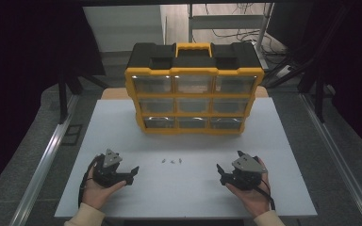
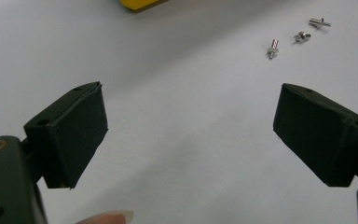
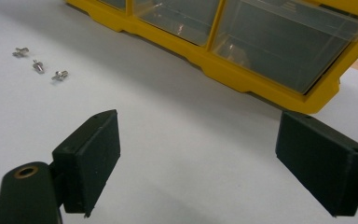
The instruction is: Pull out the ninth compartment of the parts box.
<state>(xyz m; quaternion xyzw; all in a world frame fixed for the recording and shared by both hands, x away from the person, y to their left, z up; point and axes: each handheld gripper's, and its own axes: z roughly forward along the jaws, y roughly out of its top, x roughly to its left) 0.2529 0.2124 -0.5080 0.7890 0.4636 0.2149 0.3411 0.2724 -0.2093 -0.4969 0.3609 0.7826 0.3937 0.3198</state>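
Judging the three small screws point(image 1: 172, 161) first, I took them for light, hard, slick bits of metal — apt to roll or skid off a pad, so each wanted pinching across its shank, low to the table point(image 1: 122, 141). They lay in a short row at lower centre of the high view, between my two grippers and well apart from both. My left gripper point(image 1: 133, 171) sat at lower left with jaws spread wide and empty; my right gripper point(image 1: 220, 172) at lower right was likewise agape, holding nothing. Behind them the yellow drawer organizer point(image 1: 193, 89) stood upright — I could read no brand, label or writing anywhere.
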